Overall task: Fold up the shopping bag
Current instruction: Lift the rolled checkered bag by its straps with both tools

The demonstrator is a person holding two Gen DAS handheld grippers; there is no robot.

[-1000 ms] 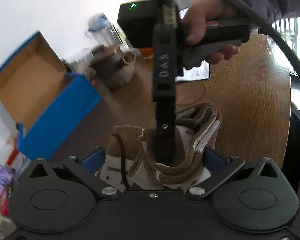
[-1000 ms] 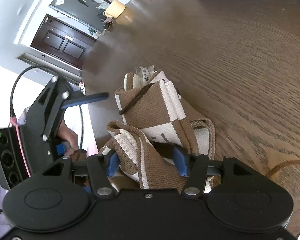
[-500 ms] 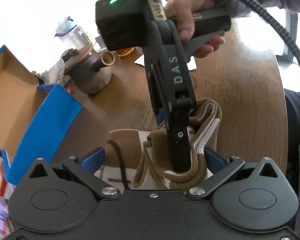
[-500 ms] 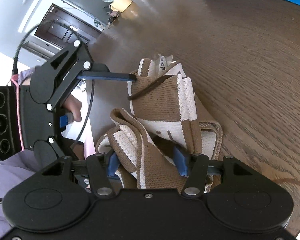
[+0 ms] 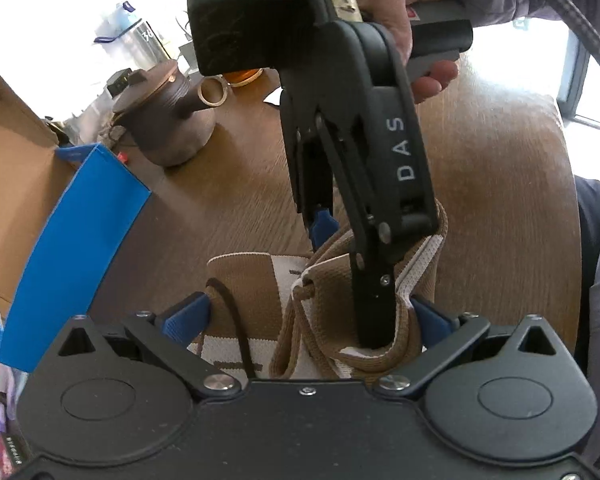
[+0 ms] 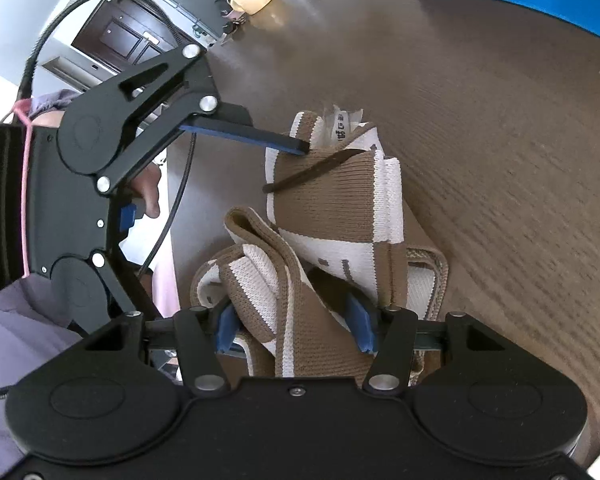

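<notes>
Both grippers straddle the shopping bag (image 6: 340, 216), bunched on the bench (image 6: 500, 140). Right gripper (image 6: 292, 320) jaws pinch its near fold; left gripper (image 5: 304, 320) jaws spread around the far end.

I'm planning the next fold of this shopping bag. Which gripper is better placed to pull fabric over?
Right, probably. The right gripper has a bunched fold of the shopping bag filling the gap between its pads. The left gripper is spread wide, straddling the bag, pinching nothing.
</notes>
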